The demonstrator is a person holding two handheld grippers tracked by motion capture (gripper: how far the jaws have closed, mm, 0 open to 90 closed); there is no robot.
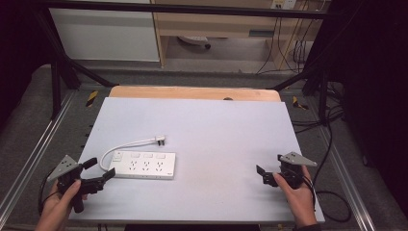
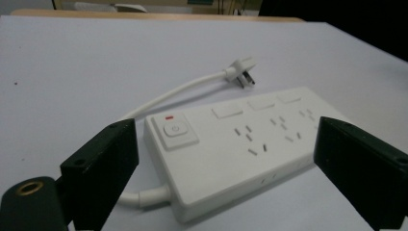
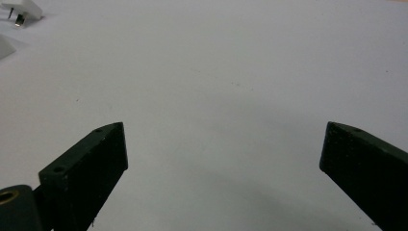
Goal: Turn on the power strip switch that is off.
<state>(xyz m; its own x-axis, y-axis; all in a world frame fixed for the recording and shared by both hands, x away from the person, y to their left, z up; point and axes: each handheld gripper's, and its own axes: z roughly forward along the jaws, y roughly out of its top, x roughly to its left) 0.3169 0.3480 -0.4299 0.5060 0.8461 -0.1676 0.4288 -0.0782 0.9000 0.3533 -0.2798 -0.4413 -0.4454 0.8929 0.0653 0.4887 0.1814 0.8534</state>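
Left jaws wide apart, just short of power strip

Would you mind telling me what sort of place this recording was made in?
Probably a lab recording station: a black metal frame surrounds the white table, cables trail across the floor, and wooden office furniture stands behind.

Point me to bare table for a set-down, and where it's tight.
Free: table beyond the plug, and the stretch between power strip and right gripper. Tight: near-left corner, where the open left gripper faces the strip's switch end.
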